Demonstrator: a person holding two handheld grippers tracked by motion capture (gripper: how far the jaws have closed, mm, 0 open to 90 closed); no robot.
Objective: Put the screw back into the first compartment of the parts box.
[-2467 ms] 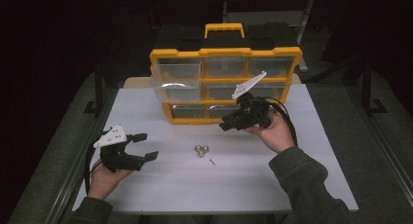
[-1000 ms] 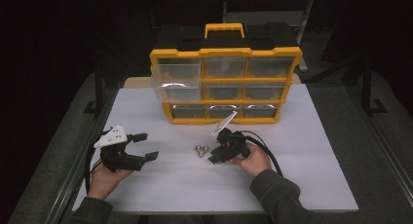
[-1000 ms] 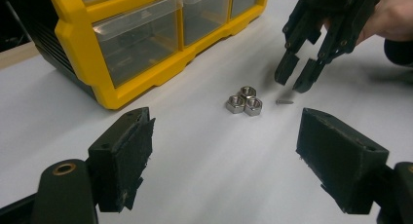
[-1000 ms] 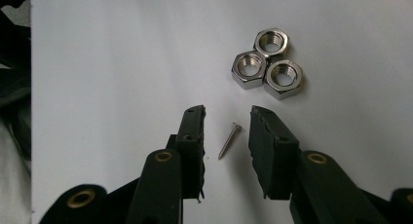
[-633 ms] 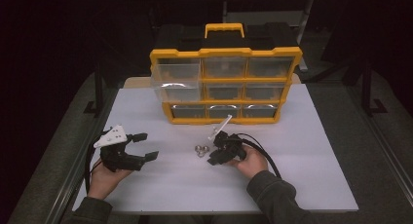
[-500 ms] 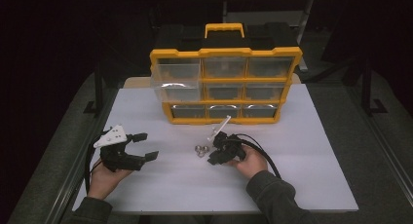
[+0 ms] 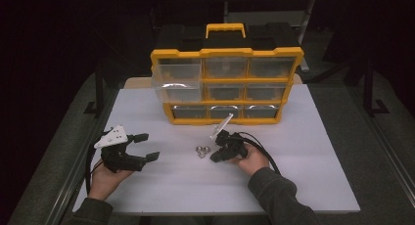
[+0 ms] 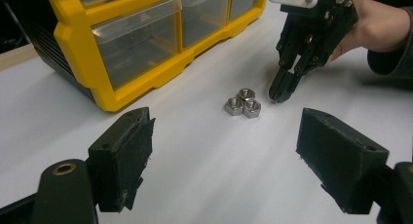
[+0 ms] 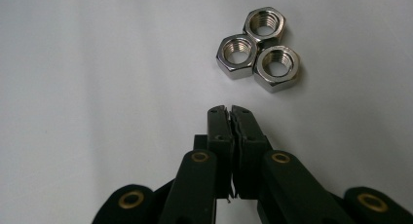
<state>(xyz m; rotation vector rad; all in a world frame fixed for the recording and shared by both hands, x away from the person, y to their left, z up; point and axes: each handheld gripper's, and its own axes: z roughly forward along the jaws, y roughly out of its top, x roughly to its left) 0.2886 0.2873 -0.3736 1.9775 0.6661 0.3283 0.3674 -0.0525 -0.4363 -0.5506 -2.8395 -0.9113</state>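
Nuts [image 9: 257, 49], three in a tight cluster, lie on the table [image 7: 303, 151] in front of the organizer [image 7: 226, 85]. The right gripper [image 9: 230, 109], tips just short of them, has just been closing and is pinched together on nothing, probably to nudge them. The left gripper [image 8: 224, 151] waits wide apart, empty.

Yellow drawer organizer [image 7: 227, 85] with handle, white table [image 7: 313, 151], dark surroundings
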